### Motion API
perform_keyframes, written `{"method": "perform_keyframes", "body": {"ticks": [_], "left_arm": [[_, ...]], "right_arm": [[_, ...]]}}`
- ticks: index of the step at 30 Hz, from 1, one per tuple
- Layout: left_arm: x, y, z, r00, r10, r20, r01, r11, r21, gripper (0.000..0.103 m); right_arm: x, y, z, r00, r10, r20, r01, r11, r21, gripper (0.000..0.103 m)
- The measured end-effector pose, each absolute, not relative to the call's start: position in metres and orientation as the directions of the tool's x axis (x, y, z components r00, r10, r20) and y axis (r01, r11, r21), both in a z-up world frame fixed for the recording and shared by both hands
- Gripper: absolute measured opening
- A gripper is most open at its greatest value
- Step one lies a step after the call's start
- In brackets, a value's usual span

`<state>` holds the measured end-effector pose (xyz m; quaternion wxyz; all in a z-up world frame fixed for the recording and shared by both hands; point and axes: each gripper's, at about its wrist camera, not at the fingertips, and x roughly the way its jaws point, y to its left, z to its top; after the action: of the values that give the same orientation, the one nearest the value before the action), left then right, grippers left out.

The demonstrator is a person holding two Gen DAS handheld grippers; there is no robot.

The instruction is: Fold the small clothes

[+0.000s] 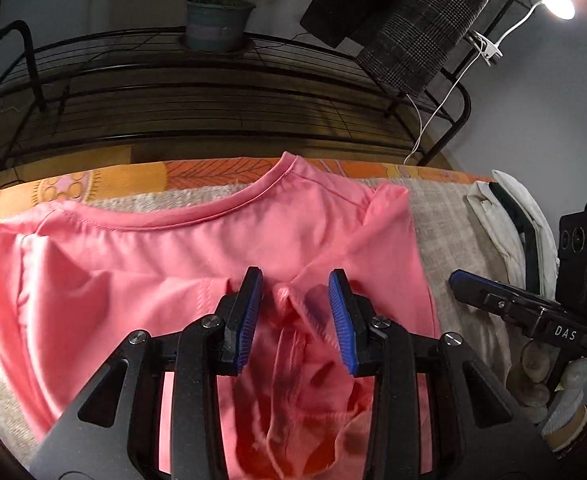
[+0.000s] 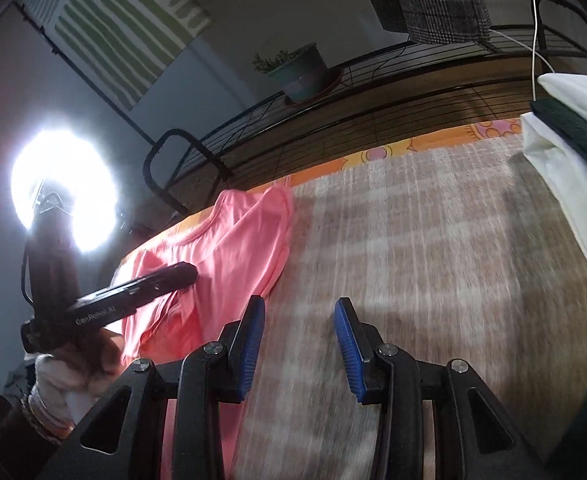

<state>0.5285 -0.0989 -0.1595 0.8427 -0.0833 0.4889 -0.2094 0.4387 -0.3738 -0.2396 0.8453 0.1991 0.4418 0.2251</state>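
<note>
Pink shirt (image 1: 197, 248) lies crosswise on the cloth, neckline toward the rack.

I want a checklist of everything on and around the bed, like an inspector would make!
Surface: beige woven blanket over an orange patterned sheet.
Job's things: pink shirt spread out, a bunched fold of it between the left gripper's fingers.
Clutter: folded white cloth with a dark strip, at the blanket's right edge.
Grippers: left gripper over the shirt, pads not pressing the fold; right gripper open over bare blanket.
Cables: white cord running from the lamp.
Surroundings: black wire rack, potted plant, hanging plaid cloth, striped curtain.
</note>
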Motion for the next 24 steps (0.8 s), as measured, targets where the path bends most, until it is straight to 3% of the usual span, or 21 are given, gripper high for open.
{"method": "perform_keyframes", "body": {"ticks": [2, 7, 11, 19, 22, 24], "left_arm": [[0.529, -0.104, -0.159, 0.432, -0.455, -0.779, 0.305, 0.886, -0.349, 0.000], [0.516, -0.091, -0.141, 0.523, -0.428, -0.737, 0.276, 0.903, -0.328, 0.000], [0.519, -0.074, -0.153, 0.516, -0.361, -0.777, 0.216, 0.933, -0.289, 0.000], [0.523, -0.075, -0.155, 0.507, -0.382, -0.773, 0.236, 0.924, -0.302, 0.000], [0.520, -0.073, -0.151, 0.513, -0.369, -0.775, 0.247, 0.928, -0.279, 0.000], [0.514, -0.068, -0.146, 0.519, -0.361, -0.775, 0.248, 0.931, -0.267, 0.000]], "right_arm": [[0.446, -0.375, -0.241, 0.507, 0.569, -0.647, -0.199, 0.808, 0.555, 0.039], [0.461, -0.381, -0.243, 0.515, 0.589, -0.623, -0.180, 0.785, 0.593, 0.040], [0.477, -0.376, -0.242, 0.513, 0.592, -0.622, -0.187, 0.784, 0.592, 0.042], [0.516, -0.331, -0.243, 0.458, 0.623, -0.634, -0.250, 0.775, 0.581, 0.046], [0.526, -0.318, -0.241, 0.446, 0.623, -0.643, -0.265, 0.778, 0.570, 0.035], [0.530, -0.304, -0.234, 0.465, 0.547, -0.697, -0.285, 0.837, 0.467, 0.006]]}}
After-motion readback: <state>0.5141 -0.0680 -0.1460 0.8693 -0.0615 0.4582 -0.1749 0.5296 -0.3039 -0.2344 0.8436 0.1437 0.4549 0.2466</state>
